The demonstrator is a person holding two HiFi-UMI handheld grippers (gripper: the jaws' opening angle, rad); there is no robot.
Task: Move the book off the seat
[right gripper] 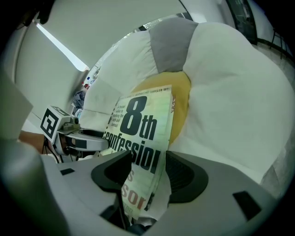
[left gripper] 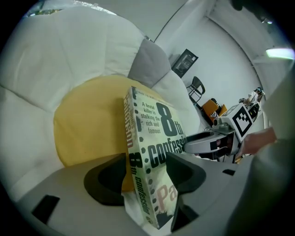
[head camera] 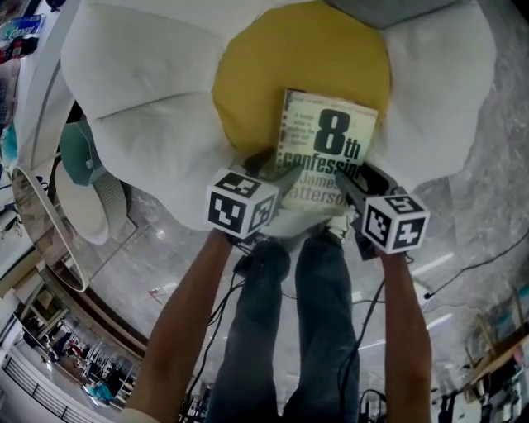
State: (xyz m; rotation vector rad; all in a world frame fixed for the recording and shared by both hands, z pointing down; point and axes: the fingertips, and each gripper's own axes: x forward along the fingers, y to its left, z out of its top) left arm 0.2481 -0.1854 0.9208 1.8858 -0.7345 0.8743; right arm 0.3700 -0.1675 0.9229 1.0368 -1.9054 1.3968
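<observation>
A paperback book (head camera: 326, 149) with a pale green cover and "8th confession" in big black print lies on the yellow centre cushion (head camera: 264, 74) of a flower-shaped seat. Its near end overhangs the cushion toward me. My left gripper (head camera: 277, 169) straddles the book's near left corner. In the left gripper view the spine of the book (left gripper: 138, 152) stands between the spread jaws of this gripper (left gripper: 147, 173), with a gap on one side. My right gripper (head camera: 364, 178) is at the near right corner, and the book's page edge (right gripper: 143, 133) sits loosely between its jaws (right gripper: 147, 173). Both are open.
Big white petal cushions (head camera: 140, 74) ring the yellow centre, with a grey one (head camera: 397, 8) at the far side. A teal and white stool-like object (head camera: 83, 161) stands at the left. The person's legs (head camera: 297, 330) and cables are on the marble floor (head camera: 479, 215) below.
</observation>
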